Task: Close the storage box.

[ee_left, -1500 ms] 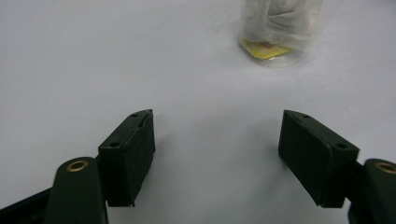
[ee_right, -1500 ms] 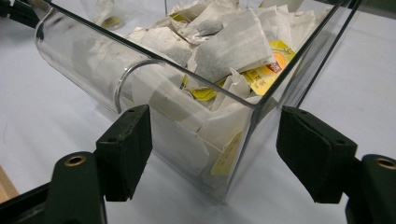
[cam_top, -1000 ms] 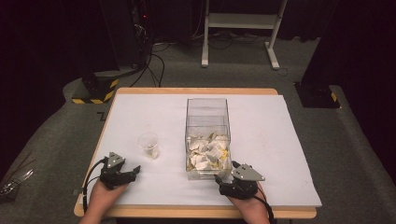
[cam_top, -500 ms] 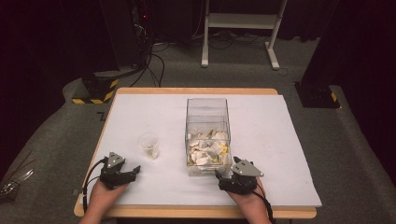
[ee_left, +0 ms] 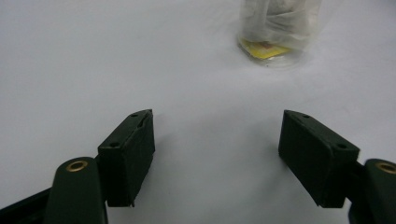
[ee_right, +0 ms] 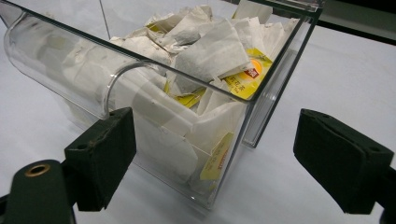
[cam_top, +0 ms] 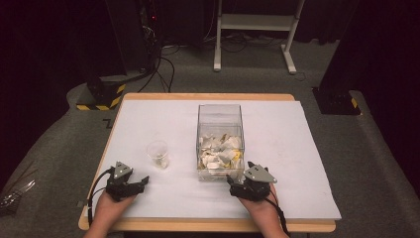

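A clear plastic box (cam_top: 220,115) stands in the middle of the white-covered table, its near half heaped with tea bags (cam_top: 218,151). A small clear cup (cam_top: 157,153) with a yellow-tagged tea bag inside stands left of it. My left gripper (cam_top: 143,182) rests on the table near the front edge, open and bare, with the cup (ee_left: 279,25) ahead and to the right. My right gripper (cam_top: 232,179) sits at the box's near end. Its jaws have just been opening, and they stand open (ee_right: 215,140) with the box's corner (ee_right: 261,107) ahead between them, untouched. Tea bags (ee_right: 205,56) are piled inside.
The white sheet (cam_top: 282,144) lies bare to the right of the box and behind the cup. The wooden table edge (cam_top: 208,225) runs along the front. Beyond the table are a dark floor, a yellow-and-black striped base (cam_top: 101,96) and a white desk frame (cam_top: 252,25).
The right gripper has edged slightly toward the box's near end. The left gripper, cup and box have kept still.
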Available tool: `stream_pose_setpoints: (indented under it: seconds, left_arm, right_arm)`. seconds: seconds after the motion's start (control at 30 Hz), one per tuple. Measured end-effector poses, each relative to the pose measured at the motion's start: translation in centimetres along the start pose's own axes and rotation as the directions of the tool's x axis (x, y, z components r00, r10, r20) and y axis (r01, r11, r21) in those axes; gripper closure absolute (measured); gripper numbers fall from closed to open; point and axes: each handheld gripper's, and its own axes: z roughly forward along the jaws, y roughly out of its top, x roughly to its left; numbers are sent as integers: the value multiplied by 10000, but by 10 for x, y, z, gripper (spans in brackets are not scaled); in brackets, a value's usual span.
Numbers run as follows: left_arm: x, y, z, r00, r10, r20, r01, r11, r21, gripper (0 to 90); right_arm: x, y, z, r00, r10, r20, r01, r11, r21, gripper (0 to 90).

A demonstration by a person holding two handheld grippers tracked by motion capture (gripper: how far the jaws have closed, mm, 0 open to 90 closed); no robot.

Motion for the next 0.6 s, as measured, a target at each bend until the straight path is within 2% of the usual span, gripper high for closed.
stream_pose_setpoints:
  seconds: [0.3, 0.6]
  left_arm:
    - [0, 0, 0, 10000, -3, 1, 3, 10000, 5, 270]
    - [0, 0, 0, 10000, 2, 25, -2, 10000, 5, 269]
  right_arm:
    - [-5, 3, 9, 9996, 236, 128, -238, 9997, 87, 110]
    - [-8, 8, 17, 9993, 236, 292, -238, 9997, 95, 94]
